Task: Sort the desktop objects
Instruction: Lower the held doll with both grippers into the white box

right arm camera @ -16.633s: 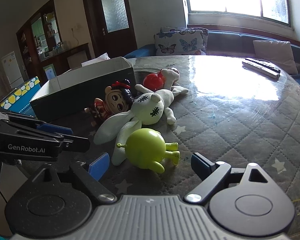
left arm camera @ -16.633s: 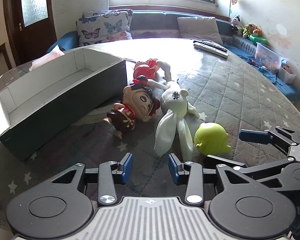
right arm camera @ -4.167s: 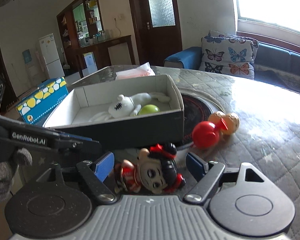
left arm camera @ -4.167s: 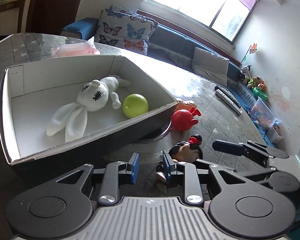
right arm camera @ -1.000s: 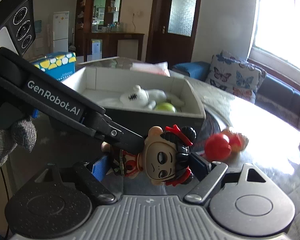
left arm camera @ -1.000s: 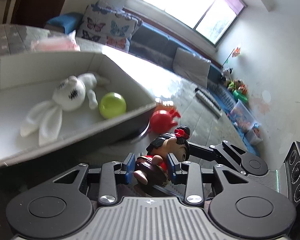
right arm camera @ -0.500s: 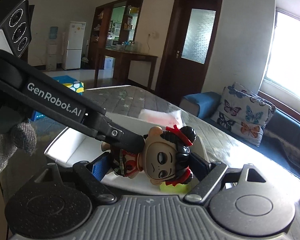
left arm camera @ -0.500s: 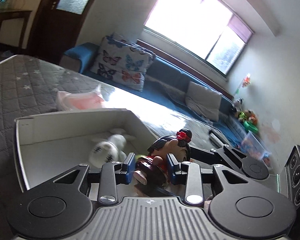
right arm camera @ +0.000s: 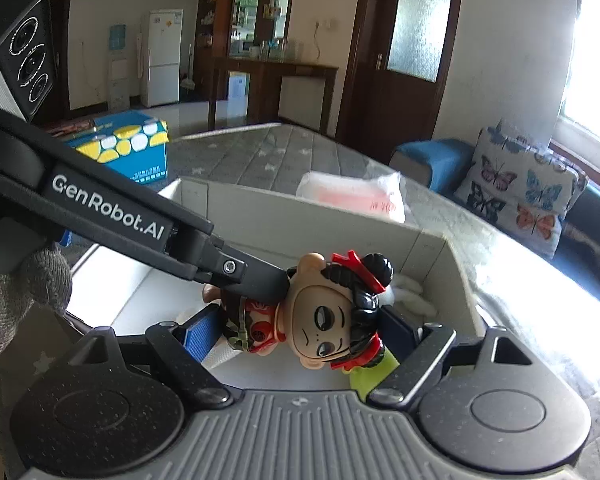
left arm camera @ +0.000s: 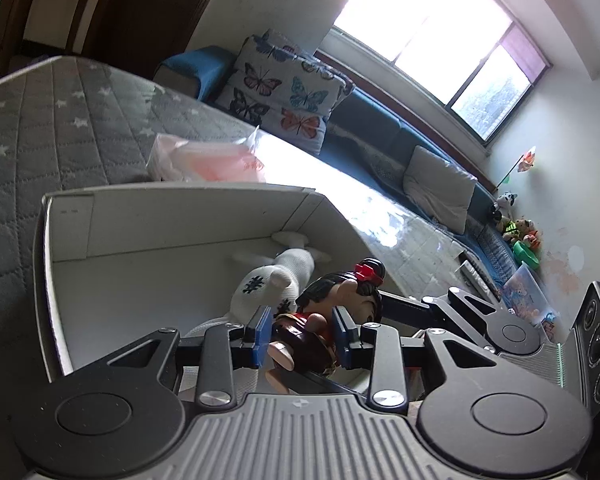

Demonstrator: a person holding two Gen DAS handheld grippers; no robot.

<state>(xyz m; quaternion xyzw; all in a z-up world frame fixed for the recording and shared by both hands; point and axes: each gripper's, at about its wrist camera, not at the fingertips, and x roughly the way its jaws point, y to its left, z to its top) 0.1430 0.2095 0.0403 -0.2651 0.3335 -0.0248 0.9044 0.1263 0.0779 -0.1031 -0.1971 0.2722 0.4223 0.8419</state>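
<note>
A doll (left arm camera: 320, 320) with black hair and red bows is held in the air over the open cardboard box (left arm camera: 180, 208). My left gripper (left arm camera: 302, 334) is shut on its body. My right gripper (right arm camera: 300, 334) is shut on the same doll (right arm camera: 324, 320), at the head and body. In the box lie a white plush rabbit (left arm camera: 268, 284) and a green toy (right arm camera: 370, 376), mostly hidden under the doll. The box also shows in the right wrist view (right arm camera: 300, 220).
A pink tissue pack (left arm camera: 208, 160) lies on the quilted table (left arm camera: 40, 128) behind the box. A sofa with butterfly cushions (left arm camera: 284, 96) stands beyond. A blue and yellow carton (right arm camera: 124, 144) sits at the left in the right wrist view.
Both grippers have carried the doll up from the table and over the box. In the last half second it has moved further in above the rabbit.
</note>
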